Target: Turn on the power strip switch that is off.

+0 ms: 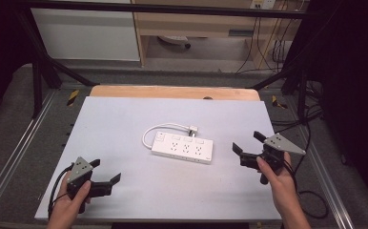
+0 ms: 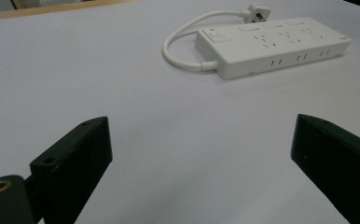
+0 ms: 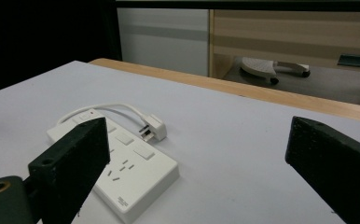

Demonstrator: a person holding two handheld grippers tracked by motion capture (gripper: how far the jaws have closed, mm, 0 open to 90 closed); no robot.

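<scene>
High view is showing both hands coming in at the near edge: the left gripper (image 1: 107, 172) is hovering over the near-left of the table (image 1: 125, 119), its jaws standing wide with nothing between them, and the right gripper (image 1: 248, 142) is hanging at the right, jaws likewise wide and empty. Between them, well apart from both, the strip (image 1: 182, 147) is lying flat mid-table, its cord (image 1: 148, 133) looping round to the plug (image 1: 193, 129) just behind it. Left gripper view is catching the strip's side slots (image 2: 299, 58). Right gripper view is looking past the plug (image 3: 152, 126) to a wheeled base (image 3: 271, 67) sitting under a desk (image 3: 290, 28) beyond the table.
</scene>
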